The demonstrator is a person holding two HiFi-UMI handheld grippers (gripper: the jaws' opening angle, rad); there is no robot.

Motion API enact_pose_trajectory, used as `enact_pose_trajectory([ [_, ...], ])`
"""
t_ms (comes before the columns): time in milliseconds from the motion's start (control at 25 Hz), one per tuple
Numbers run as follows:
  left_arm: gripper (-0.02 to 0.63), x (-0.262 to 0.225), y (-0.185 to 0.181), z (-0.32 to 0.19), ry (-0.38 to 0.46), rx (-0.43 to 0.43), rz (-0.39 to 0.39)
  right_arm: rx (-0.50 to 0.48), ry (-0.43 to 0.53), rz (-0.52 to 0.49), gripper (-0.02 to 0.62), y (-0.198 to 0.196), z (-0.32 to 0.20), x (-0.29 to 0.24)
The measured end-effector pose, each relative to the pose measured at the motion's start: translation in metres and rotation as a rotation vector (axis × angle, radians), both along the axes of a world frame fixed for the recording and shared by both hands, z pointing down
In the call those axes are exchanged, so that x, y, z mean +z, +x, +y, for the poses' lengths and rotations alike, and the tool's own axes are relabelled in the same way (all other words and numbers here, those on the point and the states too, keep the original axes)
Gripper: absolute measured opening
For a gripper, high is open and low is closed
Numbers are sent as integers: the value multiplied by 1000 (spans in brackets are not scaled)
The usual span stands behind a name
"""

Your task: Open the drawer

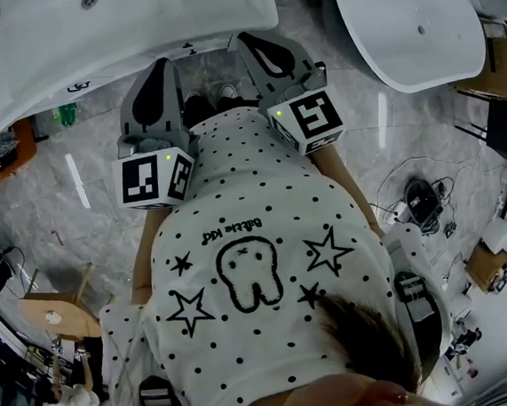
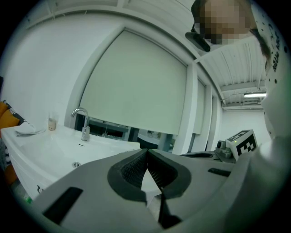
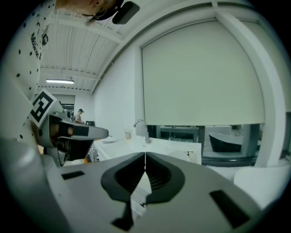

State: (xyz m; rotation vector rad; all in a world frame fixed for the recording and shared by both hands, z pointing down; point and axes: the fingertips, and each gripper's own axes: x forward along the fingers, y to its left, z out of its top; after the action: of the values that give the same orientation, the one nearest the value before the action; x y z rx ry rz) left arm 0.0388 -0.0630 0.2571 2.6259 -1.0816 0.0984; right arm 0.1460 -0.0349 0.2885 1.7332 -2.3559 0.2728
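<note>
Drawer untouched (both tools closed, empty)

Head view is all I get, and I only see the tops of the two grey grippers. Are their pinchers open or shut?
Observer: In the left gripper view, the left gripper has its jaws pressed together, with nothing between them.
Operator: And the other one?
Observer: The right gripper is shut and empty too, as its own view shows.
Operator: What are they pointing at?
Observer: A big pale roller blind hangs ahead of them, behind a curved chrome tap on the white washbasin.
</note>
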Motion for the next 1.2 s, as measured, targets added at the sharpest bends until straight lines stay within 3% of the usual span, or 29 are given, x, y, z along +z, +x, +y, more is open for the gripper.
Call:
enact_pose_trajectory([
  [840, 5, 0, -6, 2, 1, -21, 9, -28, 24, 15, 14, -7, 3, -3],
  [1200, 5, -1, -9, 0, 6, -29, 1, -137, 57, 87, 14, -35, 4, -9],
])
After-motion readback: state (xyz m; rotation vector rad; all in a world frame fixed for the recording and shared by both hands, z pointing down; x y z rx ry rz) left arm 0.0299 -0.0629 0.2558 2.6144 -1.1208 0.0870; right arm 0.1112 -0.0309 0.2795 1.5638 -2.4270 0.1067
